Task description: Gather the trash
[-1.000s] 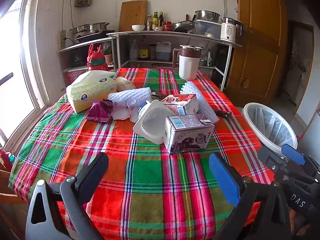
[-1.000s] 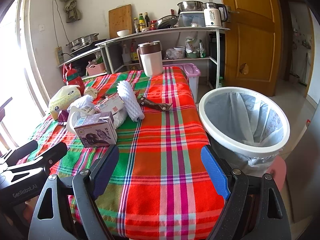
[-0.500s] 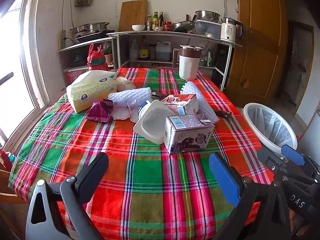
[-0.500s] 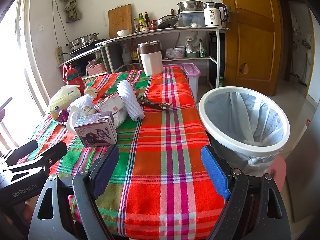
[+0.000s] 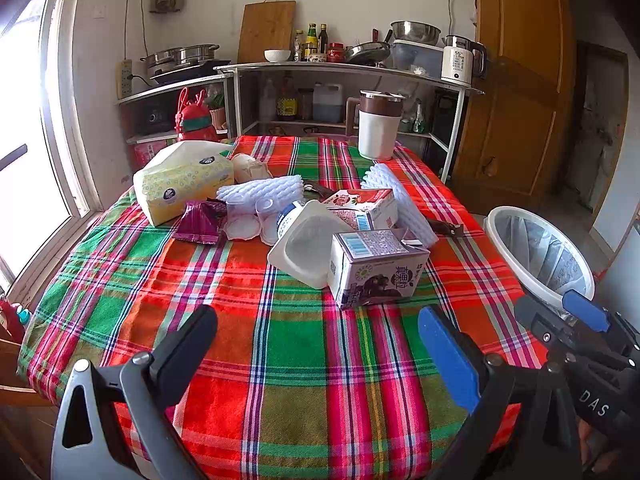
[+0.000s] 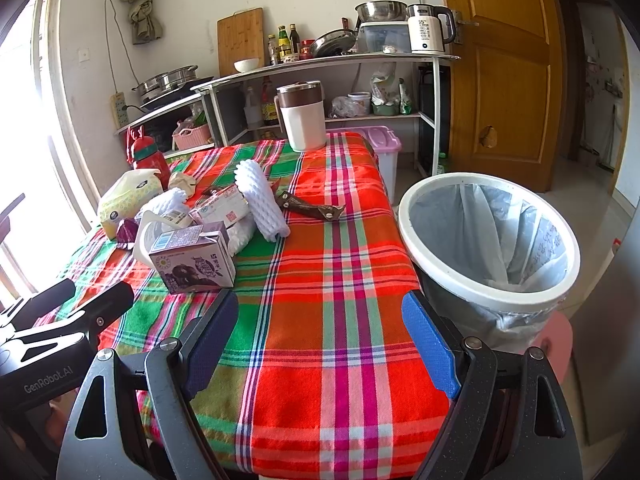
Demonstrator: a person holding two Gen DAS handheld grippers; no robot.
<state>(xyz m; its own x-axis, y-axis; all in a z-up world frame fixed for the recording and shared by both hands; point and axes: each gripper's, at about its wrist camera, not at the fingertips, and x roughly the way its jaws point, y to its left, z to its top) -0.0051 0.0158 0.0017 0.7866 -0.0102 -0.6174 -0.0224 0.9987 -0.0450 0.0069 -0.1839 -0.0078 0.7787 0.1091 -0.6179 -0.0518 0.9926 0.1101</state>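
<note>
Nothing has been picked up yet, so the collecting appears to be at its very start. The left gripper (image 5: 316, 344) hangs above the near edge of the plaid tablecloth (image 5: 304, 360) with its fingers spread wide and nothing between them; the right gripper (image 6: 320, 336) hangs over the near right corner of the same cloth, equally wide and empty. The trash sits in a loose heap toward the middle and left of the table: a purple milk carton (image 5: 376, 268) lying on its side nearest the grippers, a white plastic tub (image 5: 308, 246) leaning against it, a red-printed carton (image 5: 362, 206) behind, white foam fruit netting (image 5: 400, 204), a purple foil wrapper (image 5: 202, 222) and a dark wrapper (image 6: 310, 206) lying apart to the right. The lined white trash bin (image 6: 488, 240) stands off the table's right side, just beside the right gripper. The purple carton looks the likeliest first pick: either gripper would need to move forward, straddle its narrow faces and close firmly enough without crushing it, then carry it right over the bin's rim. The tissue pack (image 5: 184, 184) and the jug (image 5: 378, 126) probably stay.
</note>
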